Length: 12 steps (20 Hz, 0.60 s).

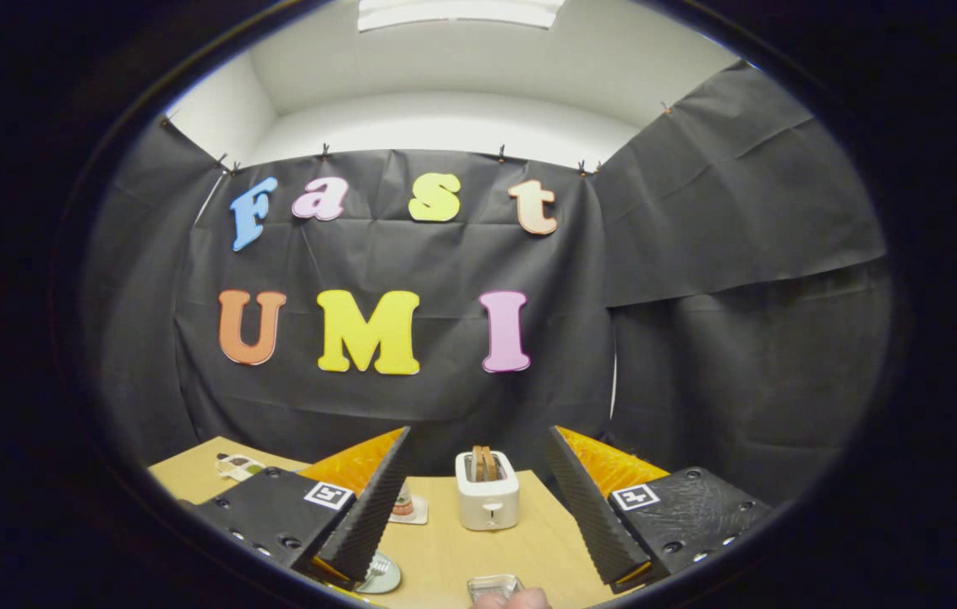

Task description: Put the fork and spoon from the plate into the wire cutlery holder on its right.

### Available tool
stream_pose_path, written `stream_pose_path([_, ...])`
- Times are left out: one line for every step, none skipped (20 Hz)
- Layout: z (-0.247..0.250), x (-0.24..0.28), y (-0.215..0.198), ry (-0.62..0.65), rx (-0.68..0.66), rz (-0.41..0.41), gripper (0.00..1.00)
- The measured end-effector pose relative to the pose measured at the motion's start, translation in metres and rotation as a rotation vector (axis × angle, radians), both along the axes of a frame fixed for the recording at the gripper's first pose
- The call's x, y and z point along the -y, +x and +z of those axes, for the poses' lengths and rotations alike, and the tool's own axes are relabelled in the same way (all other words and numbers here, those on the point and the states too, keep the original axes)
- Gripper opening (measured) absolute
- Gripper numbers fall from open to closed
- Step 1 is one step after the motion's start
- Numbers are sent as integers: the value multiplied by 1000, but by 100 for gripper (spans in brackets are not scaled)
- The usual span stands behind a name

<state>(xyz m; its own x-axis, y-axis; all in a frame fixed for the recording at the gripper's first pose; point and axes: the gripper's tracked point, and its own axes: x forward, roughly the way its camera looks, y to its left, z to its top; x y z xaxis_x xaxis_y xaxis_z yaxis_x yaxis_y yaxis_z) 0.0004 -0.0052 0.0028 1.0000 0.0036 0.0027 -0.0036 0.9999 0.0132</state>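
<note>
- Currently black two-finger claw point(478, 507) is hanging wide apart above the light wooden bench point(453, 550), gripping nothing, probably lined up for a first reach.
- Round pale plate point(383, 575) with fork tines point(376, 564) is peeking out just beside the left finger point(369, 507); spoon can't be told.
- Clear-looking container point(493, 585) by a person's hand point(512, 599) is sitting low between the fingers; wire holder not confirmed.
- White two-slot toaster point(487, 489) is standing beyond the fingers, small jar on a coaster point(404, 506) beside it; neither blocking.

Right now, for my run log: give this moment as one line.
gripper: open, raised, holding nothing | plate: fork on it, by left finger | toaster: beyond fingers | hand: near table edge
</note>
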Motion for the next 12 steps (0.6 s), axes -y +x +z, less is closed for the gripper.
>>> stream_pose_path([0, 0, 0, 2, -1, 1, 95])
stream_pose_path([1, -1, -1, 3, -2, 3, 95])
stream_pose_path([-2, -2, -1, 2, -7, 3, 95])
stream_pose_path([-3, -5, -1, 2, -10, 9, 95])
stream_pose_path([-6, -8, 0, 1, -17, 15, 95])
stream_pose_path([-8, -11, -1, -2, -24, 20, 95])
stream_pose_path([-11, -14, -1, -10, -33, 23, 95])
stream_pose_path([-13, -18, -3, -19, -39, 30, 95])
stream_pose_path([-18, -24, -3, -31, -48, 37, 95])
stream_pose_path([-22, -31, -4, -46, -54, 47, 95])
stream_pose_path([-27, -37, -4, -59, -63, 58, 95])
stream_pose_path([-33, -44, -5, -58, -74, 66, 95])
